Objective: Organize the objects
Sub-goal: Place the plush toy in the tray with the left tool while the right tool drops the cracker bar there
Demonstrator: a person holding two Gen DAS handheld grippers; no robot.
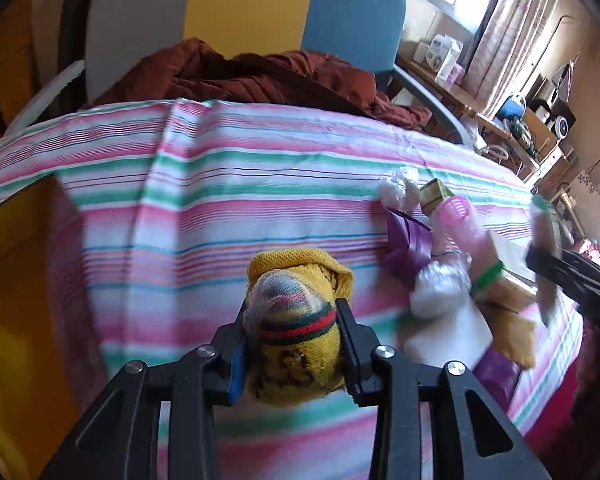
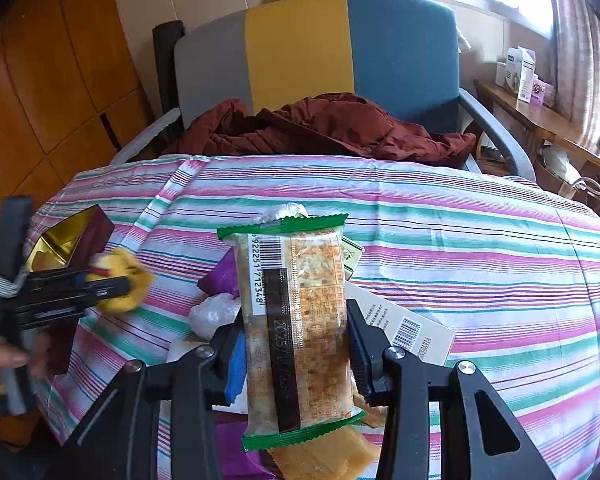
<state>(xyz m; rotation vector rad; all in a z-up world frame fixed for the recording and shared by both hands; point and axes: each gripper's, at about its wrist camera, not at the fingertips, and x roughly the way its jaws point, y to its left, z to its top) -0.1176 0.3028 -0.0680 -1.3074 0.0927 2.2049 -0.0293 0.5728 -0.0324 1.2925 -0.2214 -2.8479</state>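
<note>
My left gripper (image 1: 296,314) is shut on a rolled yellow sock (image 1: 296,356) with a red and green band, held just above the striped tablecloth (image 1: 228,200). From the right wrist view, that left gripper (image 2: 114,286) and the sock (image 2: 134,280) hang at the table's left side. My right gripper (image 2: 296,320) is shut on a green-edged cracker packet (image 2: 300,264), upright between the pads. Under it lies a pile: a purple packet (image 2: 220,276), a white plastic bag (image 2: 212,314), a white card box (image 2: 404,328) and a yellow cloth (image 2: 328,456).
An open dark red box with gold lining (image 2: 72,240) sits at the table's left edge. A chair with a grey, yellow and blue back (image 2: 300,52) holds a maroon jacket (image 2: 320,128) behind the table. A wooden shelf (image 2: 540,120) stands at right. A hand (image 2: 4,356) grips the left tool.
</note>
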